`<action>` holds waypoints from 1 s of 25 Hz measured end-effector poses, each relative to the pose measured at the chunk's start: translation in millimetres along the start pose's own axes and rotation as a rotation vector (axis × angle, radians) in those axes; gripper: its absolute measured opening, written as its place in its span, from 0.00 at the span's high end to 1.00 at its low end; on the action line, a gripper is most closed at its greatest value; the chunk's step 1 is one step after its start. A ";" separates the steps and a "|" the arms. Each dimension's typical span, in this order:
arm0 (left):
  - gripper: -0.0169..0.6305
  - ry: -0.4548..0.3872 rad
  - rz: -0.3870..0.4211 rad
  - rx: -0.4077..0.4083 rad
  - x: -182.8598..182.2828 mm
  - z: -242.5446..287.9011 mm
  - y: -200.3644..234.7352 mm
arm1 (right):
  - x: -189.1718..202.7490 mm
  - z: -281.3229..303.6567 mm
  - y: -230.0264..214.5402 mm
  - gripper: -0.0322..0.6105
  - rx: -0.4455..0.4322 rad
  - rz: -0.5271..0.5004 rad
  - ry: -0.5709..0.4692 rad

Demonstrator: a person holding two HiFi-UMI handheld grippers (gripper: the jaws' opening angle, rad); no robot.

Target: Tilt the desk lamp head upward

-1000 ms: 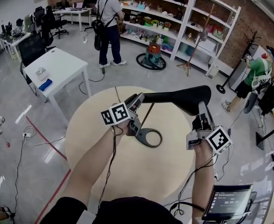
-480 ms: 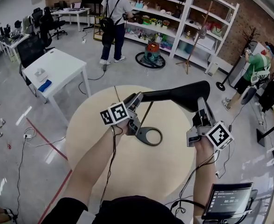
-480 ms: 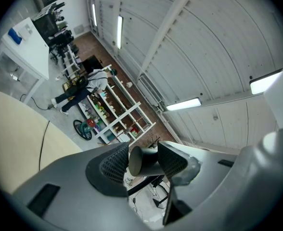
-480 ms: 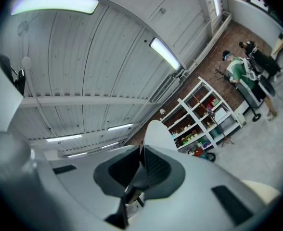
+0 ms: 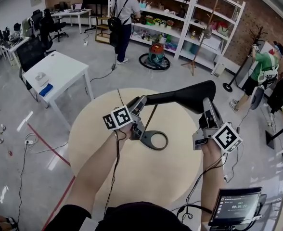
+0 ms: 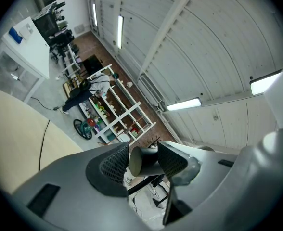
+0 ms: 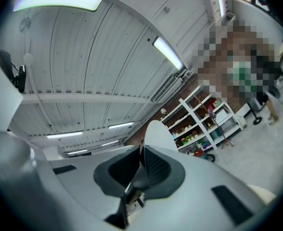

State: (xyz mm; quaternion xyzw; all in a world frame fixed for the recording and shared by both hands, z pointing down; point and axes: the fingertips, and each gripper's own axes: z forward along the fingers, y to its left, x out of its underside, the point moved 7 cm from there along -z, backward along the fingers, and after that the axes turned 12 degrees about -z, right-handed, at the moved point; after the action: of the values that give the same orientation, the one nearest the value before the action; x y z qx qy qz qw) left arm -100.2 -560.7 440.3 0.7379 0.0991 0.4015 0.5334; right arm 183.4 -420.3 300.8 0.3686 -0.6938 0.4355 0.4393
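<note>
Black lamp head seems stiff; our left gripper squeezes the arm, our closed right gripper touches its right end.

A small screen at the lower right of the head view carries the only characters in sight: a row of light digits set out like a clock, beginning 00:00, the last pair too small to read. The cubes on the left gripper and right gripper bear black-and-white square markers, coded patterns without letters.
</note>
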 end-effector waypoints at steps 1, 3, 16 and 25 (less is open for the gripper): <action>0.68 0.000 0.001 0.001 -0.4 -0.1 0.0 | 1.2 -1.1 -1.8 0.90 0.013 0.005 0.003; 0.68 0.002 0.005 0.000 -1.5 -0.5 -0.1 | 2.8 -2.1 -3.7 0.90 0.030 0.010 0.007; 0.68 0.003 0.183 -0.052 -6.8 -7.0 -3.7 | 6.2 -4.8 -4.8 0.90 0.015 -0.038 0.009; 0.68 0.013 0.143 -0.134 8.8 -41.4 19.4 | 10.0 -17.6 -3.4 0.90 0.046 -0.022 -0.042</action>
State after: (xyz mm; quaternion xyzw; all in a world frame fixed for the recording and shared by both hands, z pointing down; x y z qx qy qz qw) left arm -128.8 -534.3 466.0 0.7031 0.0225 0.4493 0.5507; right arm 188.0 -406.4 315.2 0.3950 -0.6886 0.4388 0.4209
